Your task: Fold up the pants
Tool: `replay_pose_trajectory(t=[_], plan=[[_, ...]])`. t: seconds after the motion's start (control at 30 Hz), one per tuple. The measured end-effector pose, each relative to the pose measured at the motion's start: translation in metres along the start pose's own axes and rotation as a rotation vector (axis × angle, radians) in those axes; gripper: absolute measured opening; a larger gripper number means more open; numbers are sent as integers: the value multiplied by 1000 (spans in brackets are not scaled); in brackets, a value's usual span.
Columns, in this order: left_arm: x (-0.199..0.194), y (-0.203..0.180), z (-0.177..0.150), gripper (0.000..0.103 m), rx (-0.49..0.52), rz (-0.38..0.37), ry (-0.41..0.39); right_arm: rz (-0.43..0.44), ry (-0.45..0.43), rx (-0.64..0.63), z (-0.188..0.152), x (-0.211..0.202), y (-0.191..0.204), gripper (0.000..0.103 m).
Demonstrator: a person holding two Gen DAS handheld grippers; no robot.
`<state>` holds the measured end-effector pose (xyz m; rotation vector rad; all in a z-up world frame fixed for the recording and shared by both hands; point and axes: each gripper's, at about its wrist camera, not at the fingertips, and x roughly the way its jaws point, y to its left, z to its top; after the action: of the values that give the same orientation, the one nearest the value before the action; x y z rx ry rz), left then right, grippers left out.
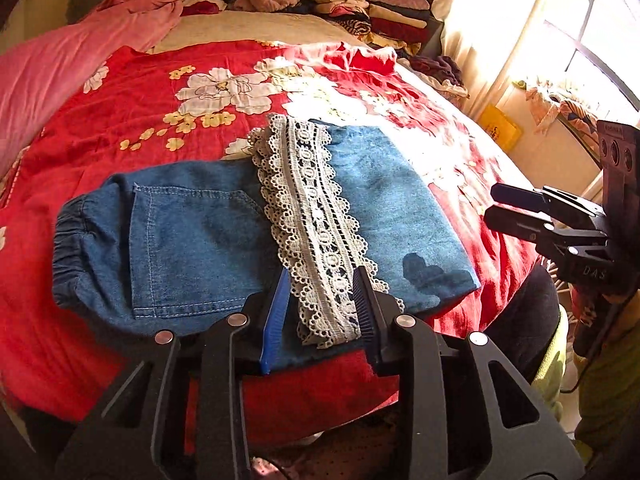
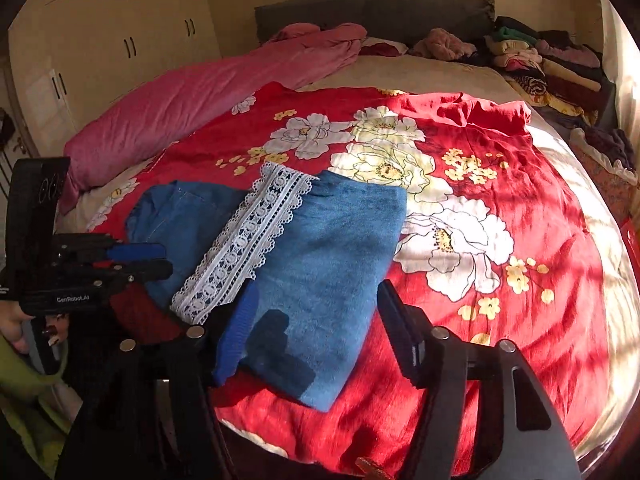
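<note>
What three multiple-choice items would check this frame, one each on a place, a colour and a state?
1. Where is the pile of folded clothes?
A. on the pants
B. at the head end of the bed
C. inside a wardrobe

2. What colour is the lace band across the denim pants?
A. white
B. black
C. green

3. How do the right tongs stand?
A. shut on the pants
B. open, holding nothing
C. shut on a pillow

Answers:
1 B: the pile sits by the headboard, far beyond the red floral bedspread.
2 A: the scalloped trim is white against the blue denim.
3 B: a clear gap shows between the fingers, which hover over the pants and pinch no cloth.
</note>
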<state>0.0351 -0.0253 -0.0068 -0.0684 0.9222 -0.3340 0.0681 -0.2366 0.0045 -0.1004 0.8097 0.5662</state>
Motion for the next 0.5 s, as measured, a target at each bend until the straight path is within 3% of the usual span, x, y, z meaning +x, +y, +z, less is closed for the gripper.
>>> replay_pose_trajectory(t=[0.07, 0.2, 0.37, 0.5], plan=[[5, -6, -1, 24, 22, 7, 11, 9, 27, -34, -8, 5, 10, 46], [22, -13, -7, 24, 54, 30, 63, 8, 81, -67, -21, 24, 23, 45], [44, -5, -20, 25, 43, 47, 134, -104, 202, -97, -44, 53, 18, 44], [45, -6, -22, 26, 50, 50, 134, -94, 207, -69, -53, 55, 12, 44]])
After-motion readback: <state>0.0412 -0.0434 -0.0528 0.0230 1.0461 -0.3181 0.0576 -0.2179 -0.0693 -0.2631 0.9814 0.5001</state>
